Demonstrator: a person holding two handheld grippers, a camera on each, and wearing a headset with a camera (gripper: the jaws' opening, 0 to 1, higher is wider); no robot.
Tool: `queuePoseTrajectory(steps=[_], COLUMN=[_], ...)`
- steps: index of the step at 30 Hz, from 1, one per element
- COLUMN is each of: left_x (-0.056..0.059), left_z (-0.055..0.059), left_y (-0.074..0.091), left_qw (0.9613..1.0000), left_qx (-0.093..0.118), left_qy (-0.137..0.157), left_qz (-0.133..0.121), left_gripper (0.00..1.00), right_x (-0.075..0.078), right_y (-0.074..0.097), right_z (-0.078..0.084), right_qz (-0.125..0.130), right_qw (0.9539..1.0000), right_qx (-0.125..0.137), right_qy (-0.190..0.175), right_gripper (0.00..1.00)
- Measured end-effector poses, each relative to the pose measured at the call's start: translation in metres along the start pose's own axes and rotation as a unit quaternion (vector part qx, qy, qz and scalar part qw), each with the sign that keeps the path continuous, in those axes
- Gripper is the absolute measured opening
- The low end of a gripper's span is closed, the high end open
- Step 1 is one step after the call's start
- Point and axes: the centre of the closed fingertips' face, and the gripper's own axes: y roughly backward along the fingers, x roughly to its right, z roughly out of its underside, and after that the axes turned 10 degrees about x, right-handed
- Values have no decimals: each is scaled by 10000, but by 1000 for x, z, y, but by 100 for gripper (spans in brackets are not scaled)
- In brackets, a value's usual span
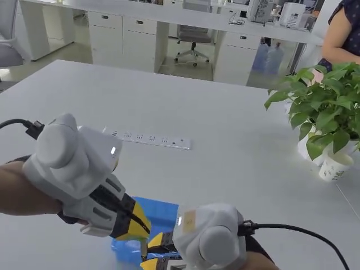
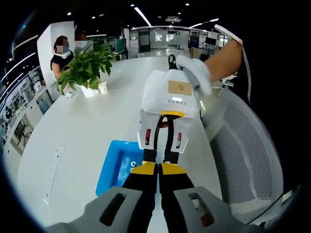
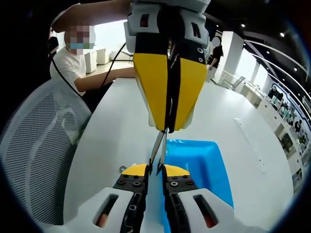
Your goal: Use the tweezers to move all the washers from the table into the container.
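Note:
The tweezers [image 3: 159, 145] stick out thin and silver from the yellow jaws of my left gripper [image 3: 167, 128], which is shut on their handle. Their tips reach down between the yellow-tipped jaws of my right gripper [image 3: 155, 170], which are closed to a narrow gap around them. The two grippers face each other nose to nose over the near edge of the blue container [image 3: 199, 165]. In the head view the left gripper [image 1: 140, 225] and the right gripper [image 1: 151, 256] meet above the container [image 1: 154, 211]. Small shiny washers [image 2: 131, 165] lie inside the container [image 2: 114, 167]. One small washer [image 3: 121, 168] rests on the table beside it.
A white power strip [image 1: 149, 138] lies mid-table. A potted plant [image 1: 329, 107] and a paper cup [image 1: 334, 166] stand at the right edge, with a person [image 1: 343, 34] behind. A mesh chair [image 2: 243, 145] is close to the table's near side.

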Motion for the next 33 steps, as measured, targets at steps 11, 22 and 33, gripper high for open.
queuePoseTrajectory(steps=[11,22,33], left_x=[16,27,38], left_z=[17,23,30], left_y=[-1,-4,-2], left_qw=[9999,9999,9999], left_qx=[-110,-94,-80], left_qy=[86,125,146], left_qz=[37,22,-12], left_gripper=[4,4,4], right_x=[-19,-31,-43], right_y=[-10,-17,-25], right_z=[5,9,12], right_qz=[-138,-196,-302], right_qw=[9999,9995,9992], right_qx=[16,78,66], right_qy=[-72,-229,-270], right_gripper=[13,13,13])
